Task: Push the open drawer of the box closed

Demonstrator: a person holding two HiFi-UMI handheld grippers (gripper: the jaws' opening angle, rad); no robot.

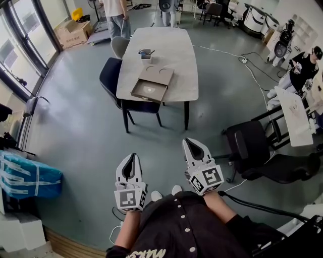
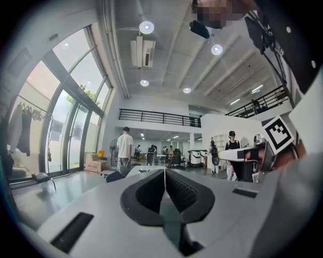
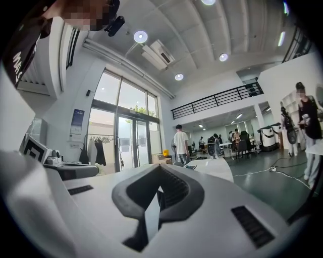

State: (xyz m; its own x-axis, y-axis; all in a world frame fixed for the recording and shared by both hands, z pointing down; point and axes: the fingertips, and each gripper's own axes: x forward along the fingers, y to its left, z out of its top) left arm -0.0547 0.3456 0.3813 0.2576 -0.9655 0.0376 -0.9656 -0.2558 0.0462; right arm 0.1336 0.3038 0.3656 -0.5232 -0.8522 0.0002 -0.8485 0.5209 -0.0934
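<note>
A flat brown box [image 1: 157, 75] lies on the long grey table [image 1: 177, 56] far ahead, with its drawer [image 1: 148, 91] pulled out toward the table's near left edge. Both grippers are held close to my body, well short of the table. The left gripper [image 1: 130, 160] is shut with nothing between its jaws, and its tips meet in the left gripper view [image 2: 164, 170]. The right gripper [image 1: 193, 146] is also shut and empty, and points up at the room in the right gripper view [image 3: 159, 166].
A dark chair [image 1: 112, 75] is tucked in at the table's left side. A small holder with pens [image 1: 145, 54] stands behind the box. A black office chair [image 1: 258, 151] is at my right, blue bags [image 1: 28, 176] at my left. A person [image 1: 117, 15] stands beyond the table.
</note>
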